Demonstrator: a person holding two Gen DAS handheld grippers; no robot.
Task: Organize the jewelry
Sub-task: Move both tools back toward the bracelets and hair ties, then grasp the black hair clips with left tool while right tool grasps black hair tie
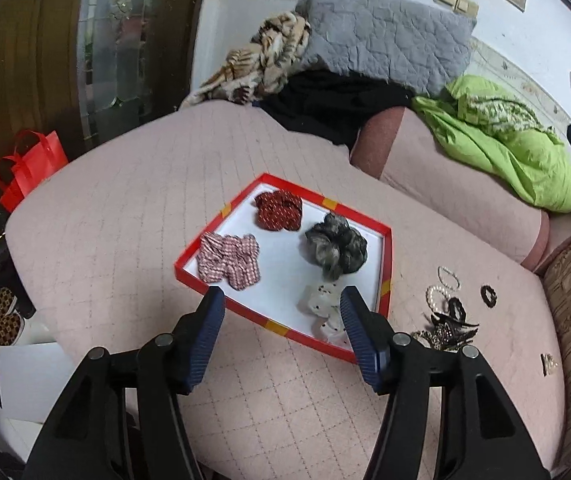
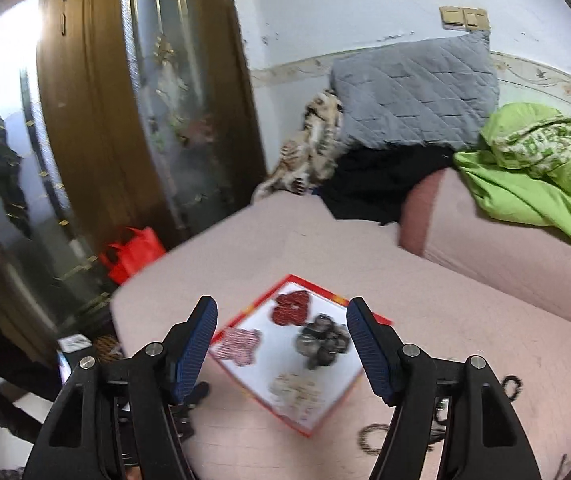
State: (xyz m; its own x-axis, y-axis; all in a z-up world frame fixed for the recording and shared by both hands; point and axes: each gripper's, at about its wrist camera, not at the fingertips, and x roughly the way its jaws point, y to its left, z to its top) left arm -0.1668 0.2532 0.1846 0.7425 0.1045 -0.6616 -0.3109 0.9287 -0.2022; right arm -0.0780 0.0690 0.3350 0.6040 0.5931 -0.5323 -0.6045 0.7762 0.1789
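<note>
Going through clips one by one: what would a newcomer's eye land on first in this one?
The red-rimmed tray in the middle of the pink sofa, holding four scrunchies: dark red, pink check, grey and white. Next, the loose jewelry pile on the cushion to the tray's right, and the lime-green cloth behind. Both the left gripper and the right gripper hang open, empty.

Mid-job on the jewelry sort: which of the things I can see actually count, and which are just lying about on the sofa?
Job:
red tray
red scrunchie
checked scrunchie
grey scrunchie
white scrunchie
pearl bracelets
black hair tie
dark hair clips

Lying about:
grey pillow
green cloth
red bag
</note>
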